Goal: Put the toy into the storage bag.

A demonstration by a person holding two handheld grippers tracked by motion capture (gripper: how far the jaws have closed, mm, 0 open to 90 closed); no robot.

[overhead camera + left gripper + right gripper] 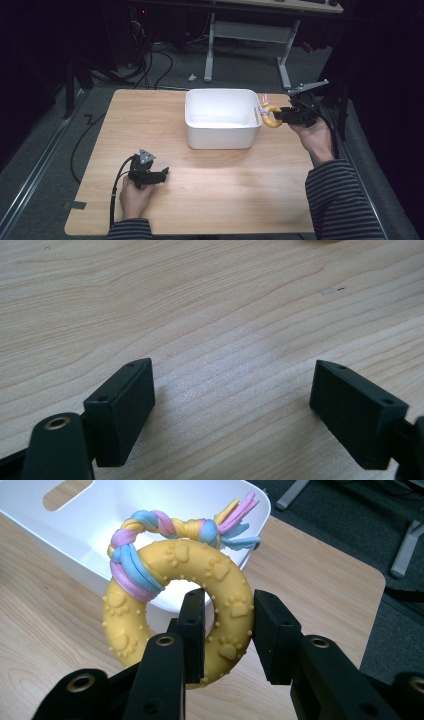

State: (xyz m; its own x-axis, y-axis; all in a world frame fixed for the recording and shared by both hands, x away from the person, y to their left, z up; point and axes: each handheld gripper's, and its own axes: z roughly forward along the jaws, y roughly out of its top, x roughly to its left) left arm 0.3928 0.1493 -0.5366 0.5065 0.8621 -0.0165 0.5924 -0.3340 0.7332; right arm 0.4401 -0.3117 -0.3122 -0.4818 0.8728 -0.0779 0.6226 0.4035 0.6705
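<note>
1. The right gripper (225, 630) is clamped on the yellow ring toy (175, 610); one jaw is passed through the ring's hole, the other is set on the outer edge, so a single side of the ring is pinched.
2. The toy is held off the table (210, 190), just beside the right end wall of the white bin (222, 125), as seen in the high view (271, 117). It is judged not yet over the opening.
3. Key relation: the bin opening lies to the left of the toy in the high view, past the near rim. In the right gripper view the bin (95, 535) sits directly behind and beyond the ring.
4. The ring is held roughly on edge, its flat face turned toward the gripper camera. The braided rope (165, 527) is wrapped on the far upper arc, with loose ends fanned toward the bin rim.
5. The coming move is judged to be a short carry over the rim, then a release. Possible snag: the rope ends catching on the rim.
6. The left gripper (150, 172) is rested low on the table near the front left, well apart from the bin. Its jaws are spread with nothing between them, bare wood under them (232, 390).
7. The right hand (315, 137) is clearly the nearer to the bin.
</note>
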